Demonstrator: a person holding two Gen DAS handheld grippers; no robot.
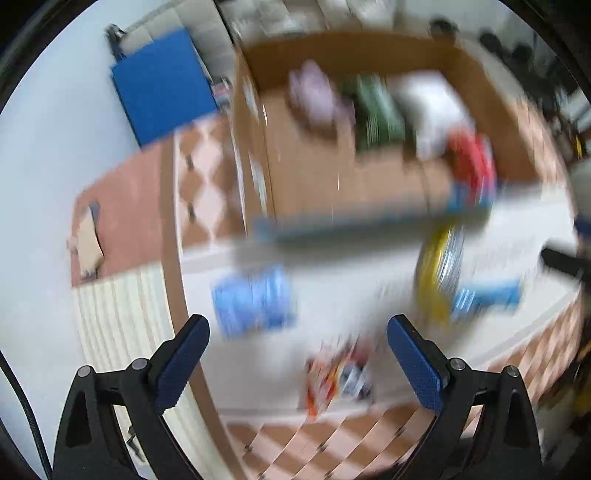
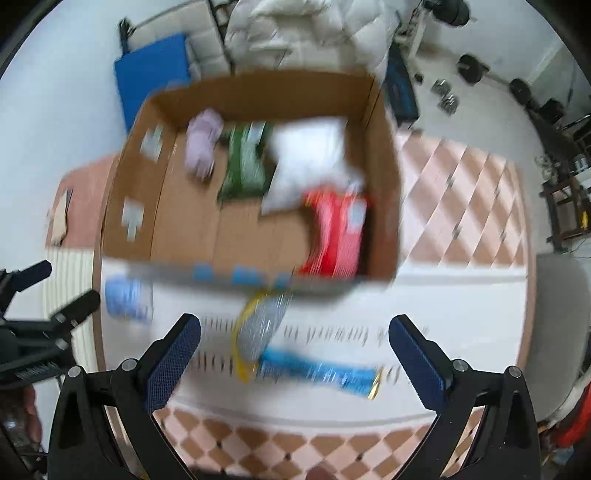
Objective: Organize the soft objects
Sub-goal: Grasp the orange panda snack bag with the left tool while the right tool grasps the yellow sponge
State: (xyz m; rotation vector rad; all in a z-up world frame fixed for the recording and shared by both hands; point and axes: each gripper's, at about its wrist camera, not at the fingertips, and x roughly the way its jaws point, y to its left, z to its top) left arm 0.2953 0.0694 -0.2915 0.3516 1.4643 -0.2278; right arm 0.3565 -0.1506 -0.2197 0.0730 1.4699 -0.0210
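Observation:
Both views are motion-blurred. An open cardboard box point(image 2: 384, 192) holds a lilac soft item point(image 2: 202, 142), a green pack point(image 2: 245, 164), a white pack point(image 2: 310, 162) and a red pack point(image 2: 338, 232); the box also shows in the left wrist view point(image 1: 509, 110). On the white mat in front lie a yellow-and-silver pack point(image 2: 258, 325), a blue pack point(image 2: 317, 371) and a light blue pack point(image 2: 127, 295). A small orange pack point(image 1: 332, 376) lies near my left gripper point(image 1: 295, 358), which is open and empty. My right gripper point(image 2: 295, 354) is open and empty above the blue pack.
A blue mat point(image 2: 151, 77) leans by the wall at the back left. A white quilt point(image 2: 306, 33) sits behind the box. Weights and a rack point(image 2: 554, 110) stand at the right. The checkered rug point(image 2: 461, 199) surrounds the white mat.

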